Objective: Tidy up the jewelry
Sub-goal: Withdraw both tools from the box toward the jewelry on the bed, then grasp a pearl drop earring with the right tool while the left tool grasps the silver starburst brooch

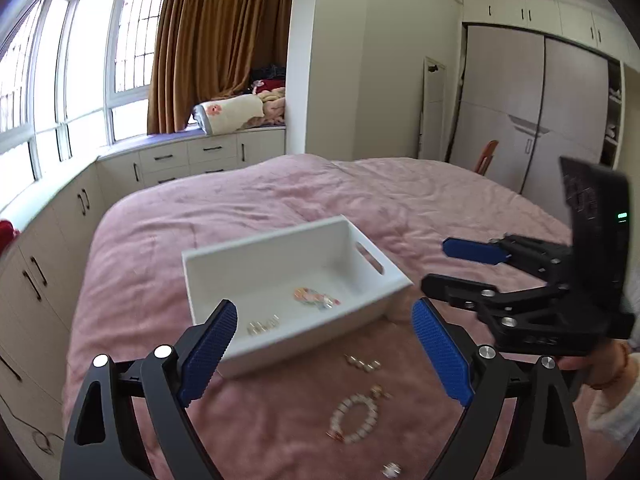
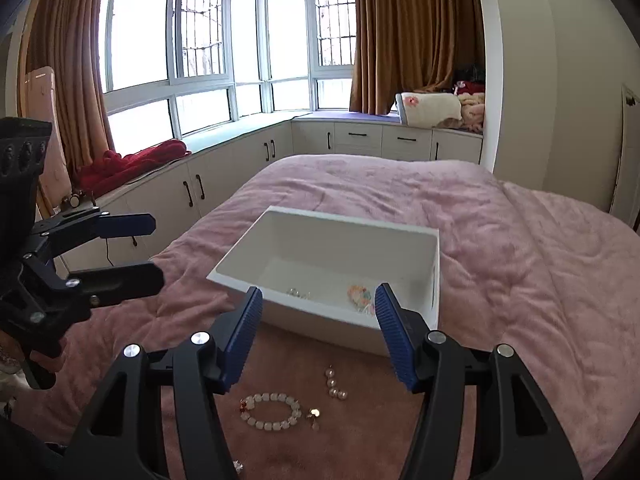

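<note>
A white plastic bin [image 1: 224,264] [image 2: 400,240] sits on the pink bed. Inside lie a colourful piece [image 1: 316,298] [image 2: 358,294] and a small pearl piece [image 1: 262,326] [image 2: 298,293]. On the bedspread in front of it lie a pearl bracelet [image 1: 354,416] [image 2: 272,410], a short pearl string [image 1: 362,363] [image 2: 334,384], a small earring [image 2: 314,416] and a tiny sparkly piece [image 1: 390,469]. My left gripper [image 1: 324,352] is open and empty above the bracelet; it also shows in the right wrist view [image 2: 140,246]. My right gripper [image 2: 318,336] is open and empty; it also shows in the left wrist view [image 1: 434,266].
The pink bedspread [image 1: 240,208] [image 2: 500,240] stretches away behind the bin. White cabinets [image 2: 224,176] with a window seat run along the left and far side. A wardrobe [image 1: 540,112] stands at the far right.
</note>
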Available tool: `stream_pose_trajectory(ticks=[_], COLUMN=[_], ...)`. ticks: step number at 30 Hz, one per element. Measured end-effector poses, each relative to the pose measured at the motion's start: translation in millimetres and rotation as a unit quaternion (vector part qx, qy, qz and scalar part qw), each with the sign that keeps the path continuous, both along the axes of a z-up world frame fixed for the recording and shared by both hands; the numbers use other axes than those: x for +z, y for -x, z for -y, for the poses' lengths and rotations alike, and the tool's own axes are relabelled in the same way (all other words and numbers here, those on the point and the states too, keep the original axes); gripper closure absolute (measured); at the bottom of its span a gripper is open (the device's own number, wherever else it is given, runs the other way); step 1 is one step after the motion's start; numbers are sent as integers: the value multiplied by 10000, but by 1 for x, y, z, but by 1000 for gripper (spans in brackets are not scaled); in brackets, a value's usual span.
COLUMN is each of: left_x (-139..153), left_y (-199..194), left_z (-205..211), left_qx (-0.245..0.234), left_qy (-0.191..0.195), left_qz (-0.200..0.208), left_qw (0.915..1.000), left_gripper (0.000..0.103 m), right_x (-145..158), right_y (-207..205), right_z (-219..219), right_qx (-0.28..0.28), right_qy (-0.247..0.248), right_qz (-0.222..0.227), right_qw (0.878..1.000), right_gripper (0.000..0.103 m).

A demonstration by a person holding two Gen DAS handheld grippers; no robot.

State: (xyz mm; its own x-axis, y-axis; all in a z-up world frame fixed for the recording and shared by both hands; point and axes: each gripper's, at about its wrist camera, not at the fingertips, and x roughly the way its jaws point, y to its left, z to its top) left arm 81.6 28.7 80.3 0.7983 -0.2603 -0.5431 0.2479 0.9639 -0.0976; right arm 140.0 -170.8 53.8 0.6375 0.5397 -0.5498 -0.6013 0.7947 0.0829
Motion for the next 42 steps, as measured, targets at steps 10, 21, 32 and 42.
stream_pose_trajectory(ticks=[10,21,32,42], left_x=[-84,-163,-210,-226], left_y=[45,28,25,23], left_z=[25,43,68,75], left_qx=[-668,-1057,-1869,-2024], left_qy=[-125,-393,-606,-664], left_qz=[-225,-927,-1533,-1811], left_qw=[9974,9893,9685,9601], left_gripper=[12,26,57,79], right_x=[-74,-135,-174,-189], right_y=[2,-23,-47,-50], right_z=[1,-13,-31,-32], right_qx=[-131,26,205,164], right_qy=[375,646,1071,1064], right_qz=[-377,-841,-1196,-1389], right_qw=[9985,9944,9868,9844], right_gripper=[50,64,71,82])
